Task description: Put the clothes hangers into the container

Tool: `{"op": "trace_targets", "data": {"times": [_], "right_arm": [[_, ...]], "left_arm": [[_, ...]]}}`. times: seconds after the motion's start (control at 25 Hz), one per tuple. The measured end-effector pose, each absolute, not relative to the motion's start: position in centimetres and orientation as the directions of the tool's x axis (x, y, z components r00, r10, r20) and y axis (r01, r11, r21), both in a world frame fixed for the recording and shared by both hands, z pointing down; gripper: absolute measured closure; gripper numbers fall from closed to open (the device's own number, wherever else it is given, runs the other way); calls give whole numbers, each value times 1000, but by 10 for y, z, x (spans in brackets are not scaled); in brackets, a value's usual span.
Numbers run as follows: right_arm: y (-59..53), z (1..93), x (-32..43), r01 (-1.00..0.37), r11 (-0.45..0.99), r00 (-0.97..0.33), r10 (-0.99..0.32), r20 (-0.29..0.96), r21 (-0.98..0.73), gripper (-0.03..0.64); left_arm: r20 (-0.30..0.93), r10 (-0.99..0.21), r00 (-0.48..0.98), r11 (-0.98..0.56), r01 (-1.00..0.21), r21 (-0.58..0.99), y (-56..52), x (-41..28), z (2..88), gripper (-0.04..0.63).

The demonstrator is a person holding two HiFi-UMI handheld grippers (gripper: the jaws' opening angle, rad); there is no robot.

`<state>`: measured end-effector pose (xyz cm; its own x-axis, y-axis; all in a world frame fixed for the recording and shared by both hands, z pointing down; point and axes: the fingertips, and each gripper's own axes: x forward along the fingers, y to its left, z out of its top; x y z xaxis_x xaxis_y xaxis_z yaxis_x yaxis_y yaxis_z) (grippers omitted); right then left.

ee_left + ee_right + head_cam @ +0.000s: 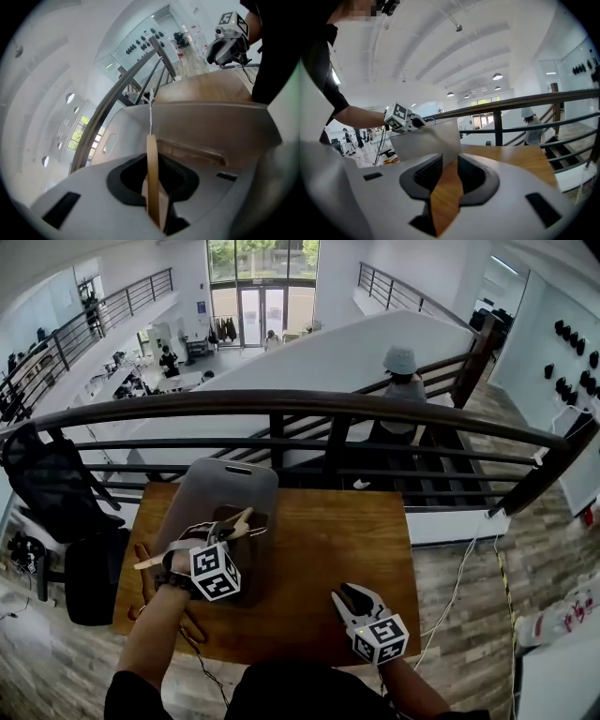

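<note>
Hovering at five o'clock over the one table (319, 540), the right gripper (351, 598) has its fingers slightly spread, nothing between them. At nine o'clock the left gripper (223, 538) pinches one wooden hanger (152, 164) above the single container (220, 479). Inside it a second hanger (187, 151) lies mostly hidden; any further ones cannot be counted.

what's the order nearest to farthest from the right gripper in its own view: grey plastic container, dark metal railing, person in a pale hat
1. Grey plastic container, just ahead, left.
2. Dark metal railing, behind the wooden table.
3. Person in a pale hat, beyond the railing, right.
</note>
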<state>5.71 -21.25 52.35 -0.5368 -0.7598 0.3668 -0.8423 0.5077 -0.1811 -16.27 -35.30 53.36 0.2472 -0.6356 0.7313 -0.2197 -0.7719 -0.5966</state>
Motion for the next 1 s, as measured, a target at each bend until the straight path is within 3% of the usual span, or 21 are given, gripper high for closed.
{"op": "trace_targets", "data": {"times": [0.28,0.36,0.48,1.0], "right_arm": [[-213,524,48,-827,533,-557,-739,378,-178,520],[-214,524,47,-824,538,-562,-736,378,-178,520],[-218,523,41,-816,551,-573,-728,375,-176,520],[-224,512,30,-771,616,-629,-696,346,-164,518]], "left_arm": [[741,-624,247,-781,-213,-587,-344,-167,539,527],[765,-592,253,-805,-235,-545,-340,-169,542,422],[776,-572,265,-816,-286,-503,-338,-175,541,353],[679,-633,374,-753,-504,-424,-326,-176,497,331]]}}
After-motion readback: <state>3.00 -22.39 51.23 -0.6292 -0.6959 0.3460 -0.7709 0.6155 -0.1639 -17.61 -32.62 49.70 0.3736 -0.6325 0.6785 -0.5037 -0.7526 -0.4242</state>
